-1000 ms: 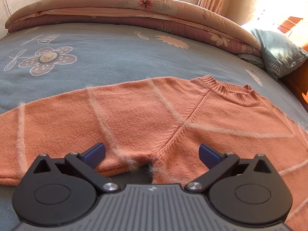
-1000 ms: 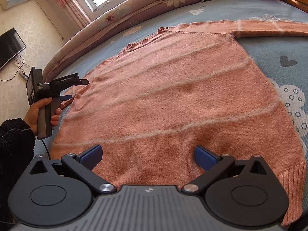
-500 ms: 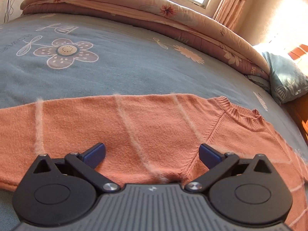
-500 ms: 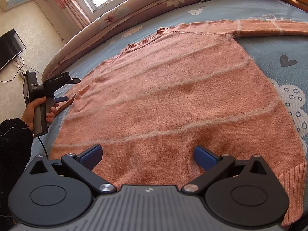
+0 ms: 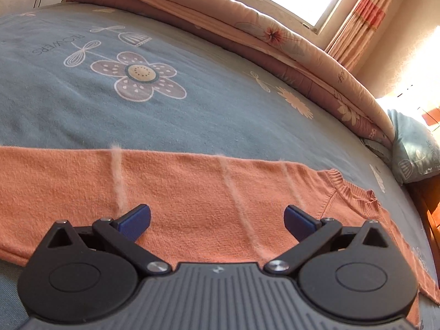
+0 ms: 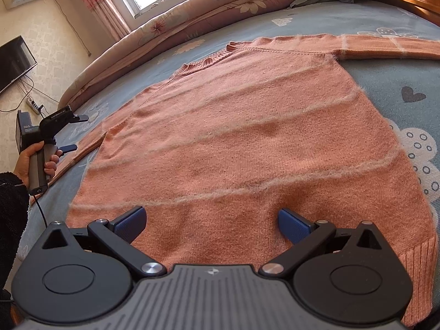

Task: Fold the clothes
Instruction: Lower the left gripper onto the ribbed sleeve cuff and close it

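Sweater (image 6: pixel 247 143), orange with pale stripes, lay flat on bed (image 5: pixel 82 104), filling frame centre. Left gripper (image 5: pixel 217 220) had shifted along the sleeve; both grippers' (image 6: pixel 211 221) jaws apart, empty.

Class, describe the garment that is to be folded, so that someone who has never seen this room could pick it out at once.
Start at the wide bed with the grey-blue flower-print sheet, which has a rolled quilt along its window side. Spread flat across the sheet lies the sweater, sleeves stretched out sideways. It is the only plain salmon-orange knit there, crossed by thin fuzzy pale stripes, with a ribbed collar.
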`<control>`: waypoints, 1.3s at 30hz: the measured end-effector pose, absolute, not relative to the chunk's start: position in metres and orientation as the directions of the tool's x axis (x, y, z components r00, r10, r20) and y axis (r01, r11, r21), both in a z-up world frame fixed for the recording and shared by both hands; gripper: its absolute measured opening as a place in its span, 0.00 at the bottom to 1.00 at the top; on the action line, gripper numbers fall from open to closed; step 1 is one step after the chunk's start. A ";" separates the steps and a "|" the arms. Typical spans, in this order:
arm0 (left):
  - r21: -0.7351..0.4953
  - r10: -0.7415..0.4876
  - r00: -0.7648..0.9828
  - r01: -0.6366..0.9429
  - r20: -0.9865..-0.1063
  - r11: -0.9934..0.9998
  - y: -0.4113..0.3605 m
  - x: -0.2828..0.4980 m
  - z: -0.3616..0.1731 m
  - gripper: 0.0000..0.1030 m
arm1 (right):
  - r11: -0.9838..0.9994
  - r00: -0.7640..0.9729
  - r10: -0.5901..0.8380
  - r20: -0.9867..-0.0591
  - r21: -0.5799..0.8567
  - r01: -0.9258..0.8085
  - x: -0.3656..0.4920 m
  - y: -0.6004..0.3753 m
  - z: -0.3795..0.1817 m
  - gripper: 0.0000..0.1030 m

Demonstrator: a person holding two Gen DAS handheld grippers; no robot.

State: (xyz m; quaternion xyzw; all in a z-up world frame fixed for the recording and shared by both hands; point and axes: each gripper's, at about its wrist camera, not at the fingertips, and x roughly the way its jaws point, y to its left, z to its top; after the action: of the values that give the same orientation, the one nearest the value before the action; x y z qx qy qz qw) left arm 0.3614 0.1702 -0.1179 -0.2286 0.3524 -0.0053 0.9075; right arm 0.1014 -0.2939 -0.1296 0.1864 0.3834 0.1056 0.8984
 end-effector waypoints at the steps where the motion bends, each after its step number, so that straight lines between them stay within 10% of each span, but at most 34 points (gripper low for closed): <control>1: -0.423 -0.171 0.759 -0.148 -0.628 0.894 0.173 0.358 -0.119 0.99 | 0.910 0.684 0.331 -0.650 0.412 -0.049 0.101 -0.293 -0.130 1.00; 12: -0.354 0.068 0.749 -0.388 -0.659 0.851 0.247 0.302 -0.112 0.99 | 0.905 0.683 0.337 -0.648 0.423 -0.046 0.101 -0.295 -0.130 1.00; 20: -0.717 0.054 0.870 -0.437 -0.489 0.544 0.306 0.222 -0.117 0.99 | 0.928 0.687 0.303 -0.661 0.368 -0.055 0.101 -0.286 -0.130 1.00; 26: -0.767 0.111 0.876 -0.468 -0.470 0.439 0.324 0.198 -0.134 0.97 | 0.944 0.690 0.278 -0.669 0.323 -0.068 0.099 -0.280 -0.130 1.00; 32: -0.777 0.163 0.855 -0.515 -0.492 0.361 0.348 0.196 -0.152 0.66 | 0.935 0.697 0.286 -0.658 0.351 -0.053 0.100 -0.284 -0.131 1.00; 39: -0.799 0.174 0.863 -0.505 -0.475 0.326 0.362 0.209 -0.164 0.65 | 0.965 0.707 0.227 -0.670 0.250 -0.073 0.100 -0.269 -0.133 1.00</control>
State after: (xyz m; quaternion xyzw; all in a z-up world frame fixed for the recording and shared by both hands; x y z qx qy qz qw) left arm 0.2092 0.3621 -0.1641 -0.5403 0.1534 0.2124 0.7997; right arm 0.1001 -0.2686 -0.1327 0.1031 0.3738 0.0818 0.9181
